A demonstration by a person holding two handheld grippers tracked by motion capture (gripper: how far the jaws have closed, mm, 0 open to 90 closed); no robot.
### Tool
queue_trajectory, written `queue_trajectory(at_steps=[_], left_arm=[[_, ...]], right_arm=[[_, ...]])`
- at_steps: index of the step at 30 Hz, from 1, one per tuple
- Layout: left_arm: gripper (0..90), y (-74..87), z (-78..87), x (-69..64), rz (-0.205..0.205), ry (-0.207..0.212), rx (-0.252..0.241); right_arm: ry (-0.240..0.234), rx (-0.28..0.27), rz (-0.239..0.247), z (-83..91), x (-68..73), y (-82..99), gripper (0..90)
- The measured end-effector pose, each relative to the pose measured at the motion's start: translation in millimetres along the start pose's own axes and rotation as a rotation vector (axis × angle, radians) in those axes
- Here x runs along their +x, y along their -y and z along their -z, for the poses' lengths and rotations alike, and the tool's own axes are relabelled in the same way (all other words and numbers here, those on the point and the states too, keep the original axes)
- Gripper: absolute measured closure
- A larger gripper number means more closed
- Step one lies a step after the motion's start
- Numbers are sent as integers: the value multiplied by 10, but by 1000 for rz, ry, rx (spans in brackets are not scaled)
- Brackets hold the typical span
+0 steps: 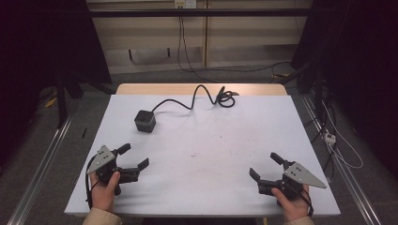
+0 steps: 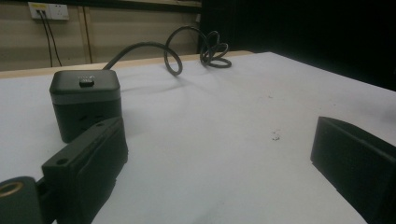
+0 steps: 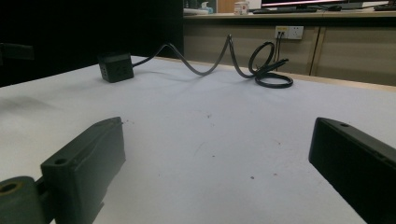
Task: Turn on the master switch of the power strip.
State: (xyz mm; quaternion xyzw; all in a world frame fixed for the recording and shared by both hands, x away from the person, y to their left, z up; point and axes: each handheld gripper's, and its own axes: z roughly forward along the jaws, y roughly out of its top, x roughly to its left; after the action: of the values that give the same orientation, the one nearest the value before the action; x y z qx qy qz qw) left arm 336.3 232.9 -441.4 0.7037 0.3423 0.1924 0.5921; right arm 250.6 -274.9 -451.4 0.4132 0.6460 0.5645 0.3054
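A dark cube-shaped power socket [image 1: 145,121] sits on the white table top [image 1: 211,140] at the back left, and its black cable [image 1: 197,97] loops toward the far edge, ending in a coil [image 1: 226,99]. My left gripper [image 1: 135,156] rests near the front left corner, open, with nothing between its jaws. The cube [image 2: 85,102] stands a short way ahead of it, in line with its left jaw. My right gripper [image 1: 265,166] rests at the front right, also open and empty. From there the cube [image 3: 115,66] lies far off at the left, and the coiled cable [image 3: 266,65] lies straight ahead.
Small dark specks [image 1: 195,154] mark the middle of the table top. A wooden strip [image 1: 202,89] edges the far side. Metal rails [image 1: 40,164] run along the floor on both sides, and loose cables [image 1: 338,145] lie on the floor at the right.
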Motion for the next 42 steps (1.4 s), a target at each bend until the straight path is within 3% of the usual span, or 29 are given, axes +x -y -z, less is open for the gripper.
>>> queue_trajectory(at_steps=[13,24,33,42], left_arm=[[36,-80,-70,-3,12,0,-2],[50,-175,-134,111,52,-44,4],[55,-234,-202,200,48,-58,3],[67,-255,-278,242,76,-52,0]], right_arm=[[5,-4,10,9,-14,-15,32],[-19,3,11,-16,4,-17,27],[-16,2,8,-17,-3,-26,27],[-15,0,19,-9,-9,-37,27]])
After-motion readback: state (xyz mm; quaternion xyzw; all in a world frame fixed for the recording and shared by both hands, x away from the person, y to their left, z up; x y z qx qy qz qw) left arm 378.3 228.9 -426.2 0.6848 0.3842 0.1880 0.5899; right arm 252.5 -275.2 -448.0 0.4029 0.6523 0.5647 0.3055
